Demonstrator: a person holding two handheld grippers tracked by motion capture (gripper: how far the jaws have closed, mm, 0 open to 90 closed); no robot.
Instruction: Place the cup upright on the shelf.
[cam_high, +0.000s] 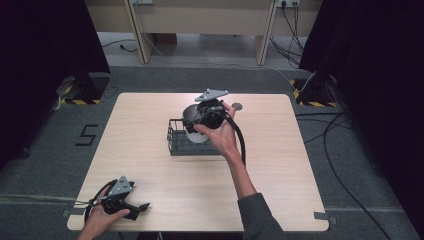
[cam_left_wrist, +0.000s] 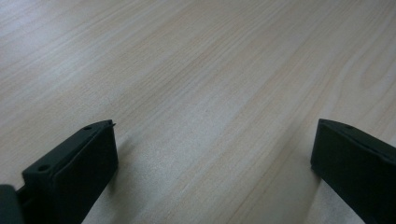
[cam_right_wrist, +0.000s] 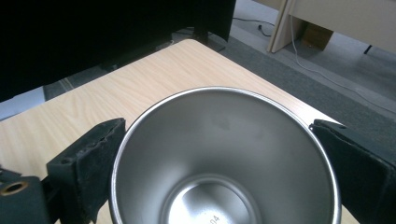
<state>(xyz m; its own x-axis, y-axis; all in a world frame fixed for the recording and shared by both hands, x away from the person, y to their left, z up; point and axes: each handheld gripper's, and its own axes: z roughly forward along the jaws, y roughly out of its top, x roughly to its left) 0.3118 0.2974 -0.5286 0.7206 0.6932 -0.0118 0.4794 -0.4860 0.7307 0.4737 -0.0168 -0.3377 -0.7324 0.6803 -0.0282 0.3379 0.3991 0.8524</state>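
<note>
We see the steel cup (cam_right_wrist: 224, 158) sitting squarely between the right gripper's (cam_right_wrist: 219, 154) two jaws, its rim touching both pads; the jaws stand wide and clamp it, mouth toward the camera. In the high view it hangs over the black wire basket (cam_high: 176, 143). The cup's inside is bare. The left gripper (cam_left_wrist: 212, 154) rests released over the table (cam_left_wrist: 196, 70).

A pale wood table (cam_high: 150, 170) carries a small grey disc (cam_high: 237, 106) near its far edge. Beyond, cables (cam_high: 345, 185) trail over grey carpet, and black curtains (cam_high: 45, 45) hang either side.
</note>
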